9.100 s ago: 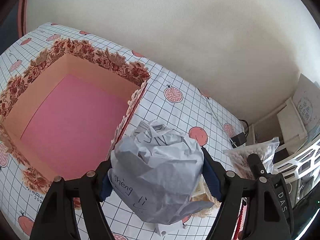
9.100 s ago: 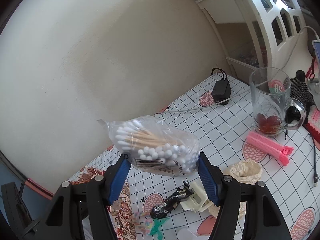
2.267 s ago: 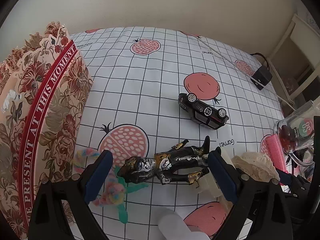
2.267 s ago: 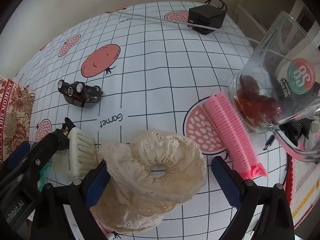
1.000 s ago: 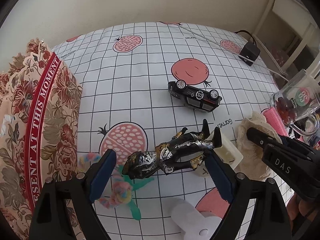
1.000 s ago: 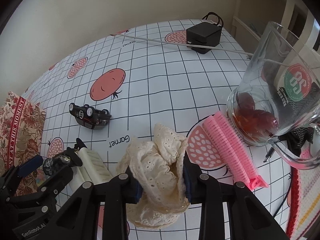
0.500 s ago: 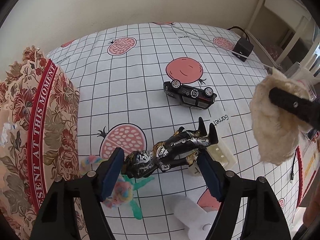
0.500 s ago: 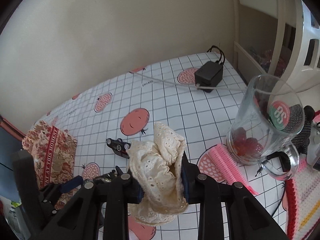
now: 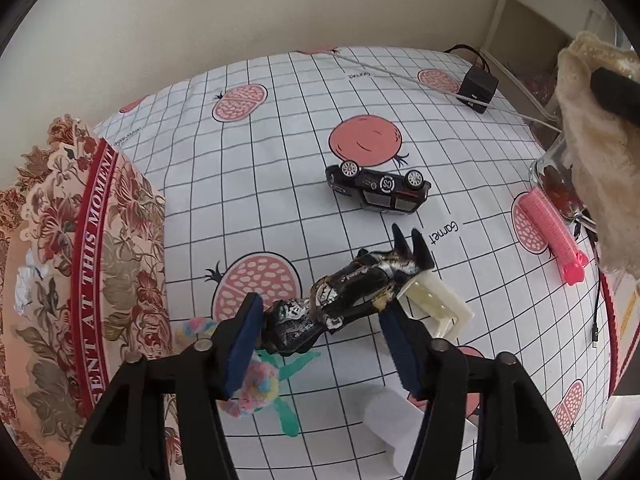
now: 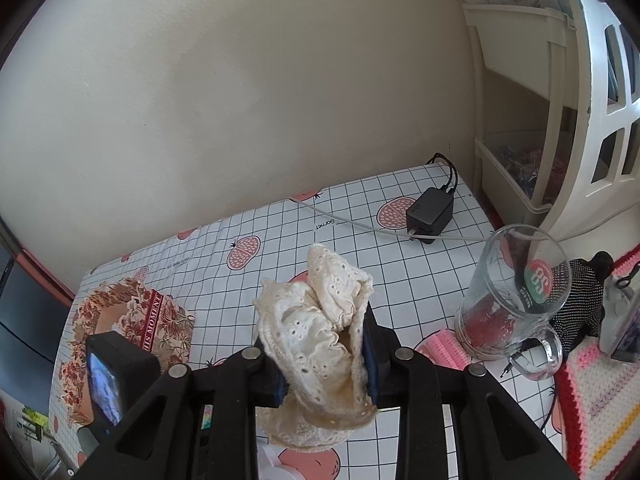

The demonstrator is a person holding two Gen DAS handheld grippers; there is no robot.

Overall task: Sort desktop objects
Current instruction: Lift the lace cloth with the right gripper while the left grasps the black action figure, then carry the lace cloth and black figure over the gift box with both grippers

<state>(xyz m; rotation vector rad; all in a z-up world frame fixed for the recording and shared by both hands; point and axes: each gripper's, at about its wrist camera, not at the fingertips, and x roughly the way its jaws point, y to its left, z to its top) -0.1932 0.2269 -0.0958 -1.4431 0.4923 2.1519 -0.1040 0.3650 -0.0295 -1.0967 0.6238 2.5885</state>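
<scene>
- While sorting goes on at the desk [image 9: 280, 92], clamped between the left tongs [image 9: 320, 334]: a black-and-gold figurine [image 9: 344, 300], low centre of the left wrist frame, gripped across head and torso, legs pointing up-frame; probably taken crosswise because that is the bulkiest part.
- Whether already lifted clear or just touching the cloth: cannot tell.
- Just right of the figurine, partly under it: a cream plastic piece [image 9: 436, 300], not gripped.
- Pinched in the right tongs [image 10: 322, 354]: a cream lace scrunchie [image 10: 320, 332], bunched and folded, held high above the desk in the lower middle of the right wrist frame; soft fabric, so squeezed tight to stop it slipping.
- At the left edge of the left wrist frame: the floral gift box [image 9: 80, 240], likely the bin for sorted things, with something white just inside its rim.
- Not yet sorted: overturned black toy car [image 9: 378, 194] at centre, pink hair roller [image 9: 554, 236] at right, pastel fluffy toy [image 9: 256, 384] beneath the left finger.
- At right in the right wrist frame: glass mug [image 10: 516, 292] and black charger [image 10: 430, 210], perhaps staying put.
- Likely next: both loads over to the box.
</scene>
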